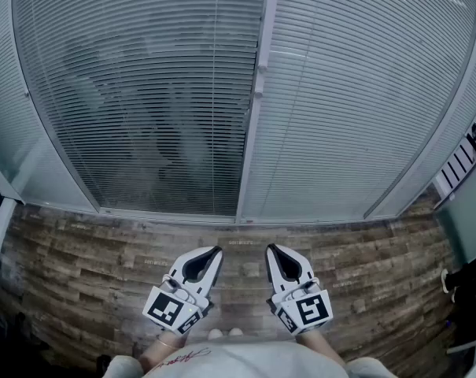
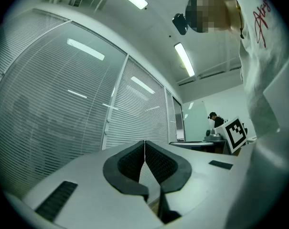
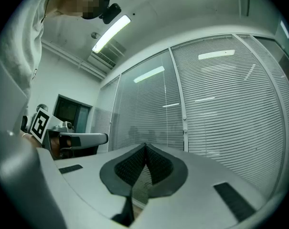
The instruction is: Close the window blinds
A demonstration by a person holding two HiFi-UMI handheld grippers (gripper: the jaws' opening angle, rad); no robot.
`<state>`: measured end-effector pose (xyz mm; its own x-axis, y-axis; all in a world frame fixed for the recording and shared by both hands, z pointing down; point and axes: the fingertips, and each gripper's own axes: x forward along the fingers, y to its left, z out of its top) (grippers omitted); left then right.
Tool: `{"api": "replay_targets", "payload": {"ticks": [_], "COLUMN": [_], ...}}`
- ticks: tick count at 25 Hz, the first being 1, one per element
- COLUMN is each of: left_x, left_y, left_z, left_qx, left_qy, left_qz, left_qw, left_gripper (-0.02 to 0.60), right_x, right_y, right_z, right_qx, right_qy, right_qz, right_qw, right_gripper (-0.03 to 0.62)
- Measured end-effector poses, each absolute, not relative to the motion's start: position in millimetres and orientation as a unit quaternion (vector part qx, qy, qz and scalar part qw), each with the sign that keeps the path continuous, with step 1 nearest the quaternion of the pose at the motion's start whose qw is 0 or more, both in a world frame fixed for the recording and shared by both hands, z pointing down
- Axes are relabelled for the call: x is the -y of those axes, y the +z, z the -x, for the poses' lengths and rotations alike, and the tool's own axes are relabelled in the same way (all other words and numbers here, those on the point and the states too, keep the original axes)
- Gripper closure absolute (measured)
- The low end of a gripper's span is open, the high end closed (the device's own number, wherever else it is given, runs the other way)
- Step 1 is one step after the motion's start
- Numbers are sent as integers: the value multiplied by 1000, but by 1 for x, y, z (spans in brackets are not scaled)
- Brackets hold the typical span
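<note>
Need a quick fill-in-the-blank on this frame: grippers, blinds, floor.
1. The jaws of the left gripper and right gripper are ____, holding nothing.
2. The blinds span two panels; in the head view the ____ one is darker and see-through.
3. The floor is ____ planking.
Missing: shut; left; wood

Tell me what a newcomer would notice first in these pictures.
The grey horizontal-slat window blinds fill the wall ahead, the left panel darker and partly see-through, the right panel paler. Below them, over the brown wood-plank floor, the white left gripper and right gripper hang side by side, shut and empty.
</note>
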<state>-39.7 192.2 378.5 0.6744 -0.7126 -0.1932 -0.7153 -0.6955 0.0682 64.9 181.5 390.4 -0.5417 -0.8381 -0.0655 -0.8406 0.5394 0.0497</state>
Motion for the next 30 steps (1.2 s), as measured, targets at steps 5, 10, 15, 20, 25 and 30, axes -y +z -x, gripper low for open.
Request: {"api": "replay_targets", "payload": {"ticks": [5,10,15,20,25,30], "left_x": [-190,-188,-189,-189,-185,-187], "left_y": [384,386,385,385,387,394], "left_z": [36,36,33,26,17,11], "left_qx": [-395,-397,-400,-403,-407,-418], "left_qy": [97,105,105,99,105,102], "left_qz": [914,911,910,909,907,902], "left_qw": [-3,-19,-20,-17,-18,-23], "left_gripper": [563,563,563,563,563,563], "right_x": [-181,-183,-185,-185,-178,-179], "right_y": [390,391,386,387,389,399], "right_z": [-69,-69,-70,-76,-91,-90], "right_qx": [-877,-878,-881,-881,-880,-886], "right_qy": [39,43,62,54,54,80], "right_qz": [479,476,469,470,471,457], "right_qw": [13,8,3,15,24,-5], "right_gripper": [576,576,574,574,574,574]}}
